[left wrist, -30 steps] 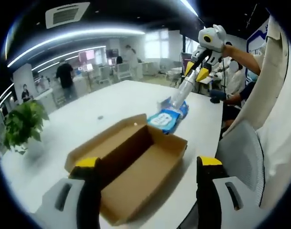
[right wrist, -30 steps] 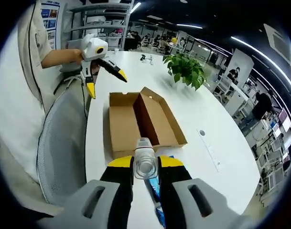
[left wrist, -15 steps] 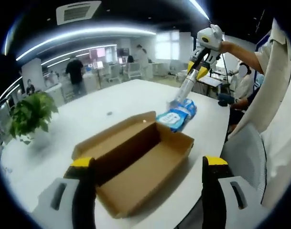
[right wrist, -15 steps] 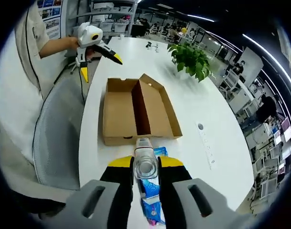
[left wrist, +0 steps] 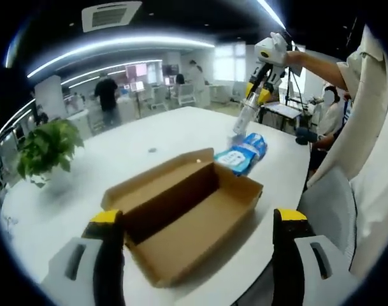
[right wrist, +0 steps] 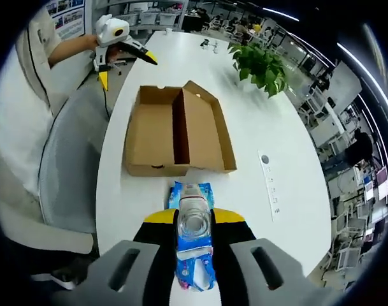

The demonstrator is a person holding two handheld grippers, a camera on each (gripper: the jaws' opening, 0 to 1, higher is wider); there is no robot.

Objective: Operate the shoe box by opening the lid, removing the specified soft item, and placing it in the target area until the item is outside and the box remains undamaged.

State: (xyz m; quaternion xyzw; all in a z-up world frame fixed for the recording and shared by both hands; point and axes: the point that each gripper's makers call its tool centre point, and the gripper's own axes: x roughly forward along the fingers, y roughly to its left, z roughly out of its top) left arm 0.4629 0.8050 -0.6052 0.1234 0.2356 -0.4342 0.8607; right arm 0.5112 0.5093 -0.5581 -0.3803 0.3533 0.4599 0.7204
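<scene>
Left gripper (left wrist: 194,220) fingers spread wide over the open shoe box (left wrist: 184,213) near the table's (left wrist: 117,159) edge. Right gripper (right wrist: 194,217) fingers pinch a clear bottle (right wrist: 194,220) above the blue soft pack (right wrist: 192,255), beside the box. Placement's finishing; next, I'd say, retreat.

Both views are brightly and evenly lit from overhead: long ceiling light strips (left wrist: 111,48) curve across the left gripper view, bent into arcs by the fisheye lens. The white bench (right wrist: 244,137) reflects this light strongly and looks nearly washed out in its far part, with little surface detail. Shadows are soft (no hard edges anywhere); the deepest lies inside the cardboard box (left wrist: 184,213), along its inner wall. A bright window (left wrist: 225,60) in the background blows out to white. Straight lines bow heavily toward the edges, and the room's far parts turn small and soft. The near tongs look slightly blurred at the bottom.
</scene>
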